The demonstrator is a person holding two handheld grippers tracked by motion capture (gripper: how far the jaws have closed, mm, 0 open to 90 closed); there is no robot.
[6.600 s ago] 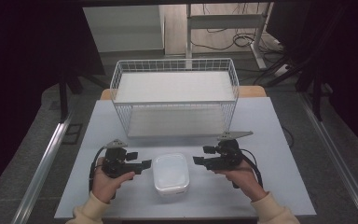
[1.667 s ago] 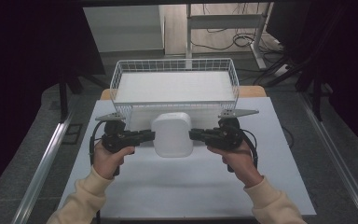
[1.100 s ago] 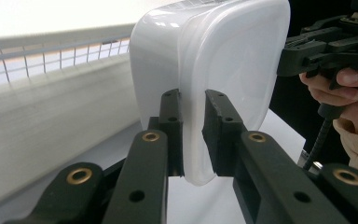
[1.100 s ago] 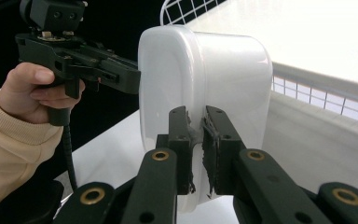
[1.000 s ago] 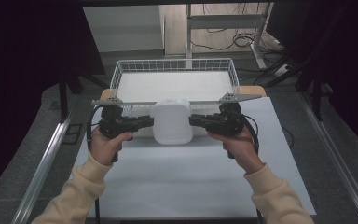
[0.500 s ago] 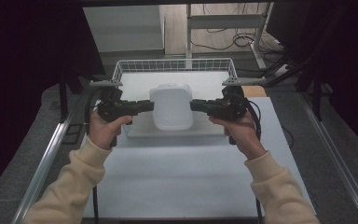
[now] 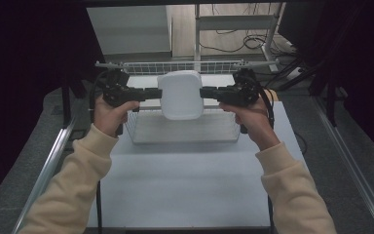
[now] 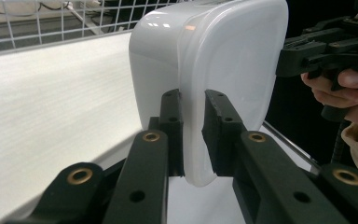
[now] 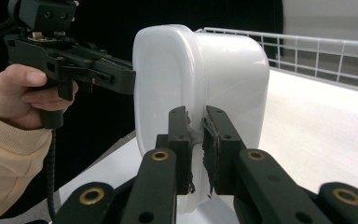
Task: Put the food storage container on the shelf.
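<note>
A white plastic container with a lid (image 7: pixel 180 95) hangs in the air over the front of a white wire basket (image 7: pixel 185 127). My left gripper (image 7: pixel 153 93) is shut on the container's left rim, and my right gripper (image 7: pixel 205 92) is shut on its right rim. In the left gripper view the container (image 8: pixel 214 70) stands on edge, its rim pinched between the black pads (image 8: pixel 170 130). In the right gripper view the container (image 9: pixel 205 79) has its rim clamped between the pads (image 9: pixel 214 144), and the other gripper (image 9: pixel 126 80) meets its far side.
The wire basket stands at the back of the white table (image 7: pixel 185 190), its flat white floor (image 8: pixel 42 107) bare below the container. A metal rack leg and cables (image 7: pixel 224 34) lie beyond the table. Dark floor surrounds the table.
Both hands have lifted the container from the table front, tipped it on edge, and carried it up and away from me to above the basket over the last seconds.
</note>
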